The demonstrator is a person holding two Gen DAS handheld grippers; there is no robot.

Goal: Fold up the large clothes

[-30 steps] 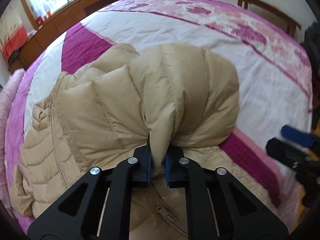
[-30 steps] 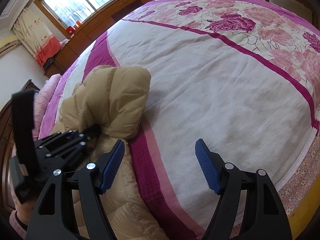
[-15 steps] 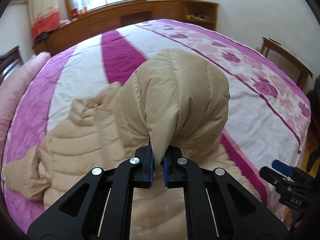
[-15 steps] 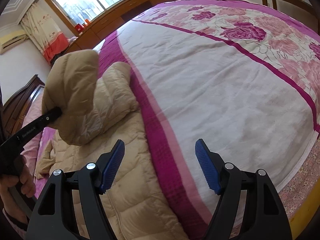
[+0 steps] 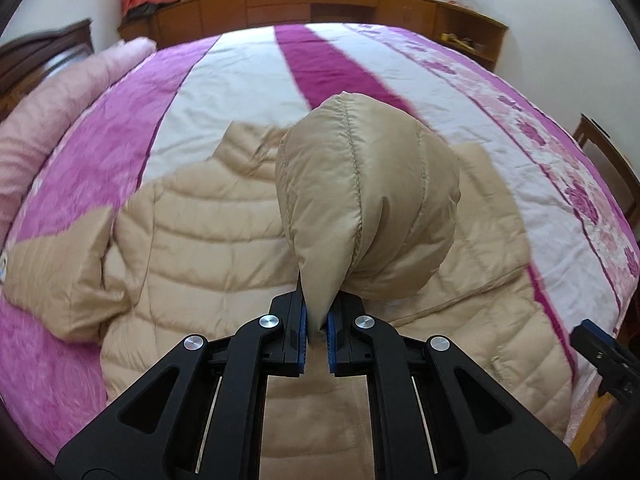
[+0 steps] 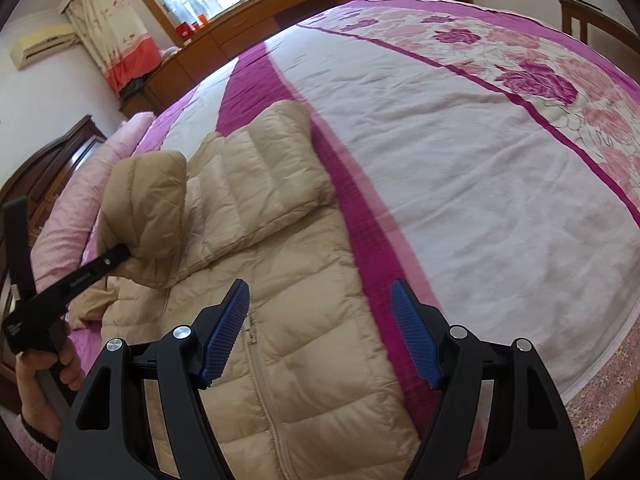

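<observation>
Over jacket [image 5: 208, 240] — left gripper [image 5: 317, 332] pinching sleeve [image 5: 368, 200].

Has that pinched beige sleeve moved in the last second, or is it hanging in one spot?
Yes. In the right wrist view the sleeve, clamped in the left gripper, has swung left, off the dark pink stripe toward the pink pillow.

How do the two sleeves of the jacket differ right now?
The sleeve on the right side of the jacket is pinched at its cuff by the left hand-held gripper and lifted off the bed, bunched into a puffy bulge. The other sleeve lies on the bedspread, sticking out sideways from the jacket body and touched by no gripper. Both are beige, quilted and puffy.
</observation>
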